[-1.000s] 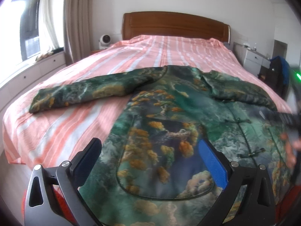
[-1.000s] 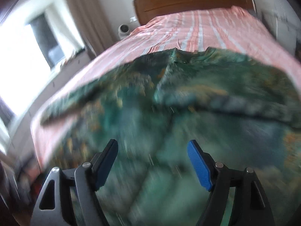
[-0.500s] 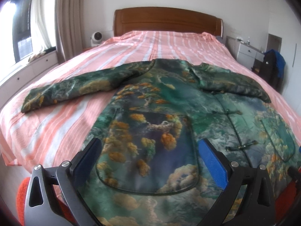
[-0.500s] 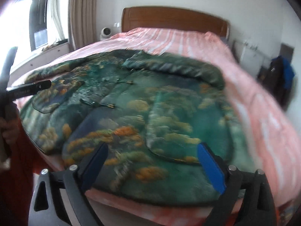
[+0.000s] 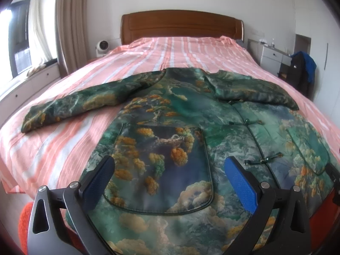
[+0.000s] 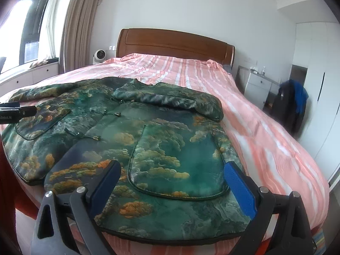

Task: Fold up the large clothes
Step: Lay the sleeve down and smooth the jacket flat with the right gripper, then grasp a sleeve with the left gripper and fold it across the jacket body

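Observation:
A large green padded jacket (image 5: 180, 127) with an orange and gold tree print lies face up on the bed, hem towards me. Its left sleeve (image 5: 70, 108) stretches out to the left; its right sleeve (image 6: 170, 99) is folded across the chest. My left gripper (image 5: 170, 176) is open and empty, hovering above the left patch pocket (image 5: 161, 165). My right gripper (image 6: 172, 182) is open and empty above the right pocket (image 6: 176, 161) near the hem. The jacket (image 6: 127, 131) fills the near end of the bed in the right wrist view.
The bed (image 5: 180, 51) has a pink striped sheet and a wooden headboard (image 5: 180, 27). A white fan (image 5: 102, 47) stands left of the headboard, a white nightstand (image 6: 259, 89) and dark bag (image 6: 291, 106) to the right. Window and curtain are at the left.
Both grippers have pulled back and steadied over the jacket's hem. The right view swung from the jacket's middle to its right half. Both stayed open.

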`<action>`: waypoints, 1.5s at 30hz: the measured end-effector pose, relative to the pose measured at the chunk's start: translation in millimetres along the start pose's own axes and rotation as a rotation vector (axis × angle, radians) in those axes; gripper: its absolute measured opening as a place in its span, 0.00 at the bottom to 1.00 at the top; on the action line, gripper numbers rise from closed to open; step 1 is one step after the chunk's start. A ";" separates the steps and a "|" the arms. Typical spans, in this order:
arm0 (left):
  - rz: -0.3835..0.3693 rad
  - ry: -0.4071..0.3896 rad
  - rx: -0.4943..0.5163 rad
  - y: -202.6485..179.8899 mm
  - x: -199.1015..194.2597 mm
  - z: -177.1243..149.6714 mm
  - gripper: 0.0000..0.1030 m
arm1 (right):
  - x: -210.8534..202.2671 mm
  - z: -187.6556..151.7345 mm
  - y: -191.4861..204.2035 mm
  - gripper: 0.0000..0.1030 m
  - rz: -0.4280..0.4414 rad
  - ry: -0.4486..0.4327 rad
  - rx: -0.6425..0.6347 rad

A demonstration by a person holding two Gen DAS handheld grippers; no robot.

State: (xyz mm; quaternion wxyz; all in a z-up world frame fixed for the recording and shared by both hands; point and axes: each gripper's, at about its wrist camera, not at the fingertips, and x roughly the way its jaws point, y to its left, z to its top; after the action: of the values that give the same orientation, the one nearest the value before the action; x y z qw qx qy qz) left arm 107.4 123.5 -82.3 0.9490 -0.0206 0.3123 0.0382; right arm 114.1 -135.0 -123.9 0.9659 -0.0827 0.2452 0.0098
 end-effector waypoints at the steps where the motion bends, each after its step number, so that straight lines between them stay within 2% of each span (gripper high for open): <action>1: -0.001 0.000 -0.005 0.7 0.0 0.2 1.00 | 0.6 0.0 -0.4 0.94 -0.001 0.001 0.001; 27: -0.006 0.031 -0.034 3.7 5.5 0.0 1.00 | 5.8 -4.2 0.4 0.94 0.013 0.019 -0.009; 34: 0.010 0.042 -0.057 15.2 8.1 6.2 1.00 | 6.8 -5.3 1.1 0.94 0.016 0.026 -0.010; 39: -0.007 0.097 -0.196 58.8 22.2 30.5 1.00 | 6.8 -5.3 0.0 0.94 0.018 0.023 -0.002; 41: -0.016 0.132 -0.336 100.7 33.9 41.9 1.00 | 8.4 -5.7 0.1 0.94 0.019 0.029 -0.002; 45: 0.021 0.167 -0.596 184.5 59.3 46.4 1.00 | 10.2 -6.1 2.8 0.94 0.023 0.036 -0.014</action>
State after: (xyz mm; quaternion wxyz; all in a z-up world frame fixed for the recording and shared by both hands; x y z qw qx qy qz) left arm 166.7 313.7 -83.1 0.8718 -0.2980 0.3642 0.1360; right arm 120.0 -133.4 -134.5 0.9605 -0.0869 0.2635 0.0212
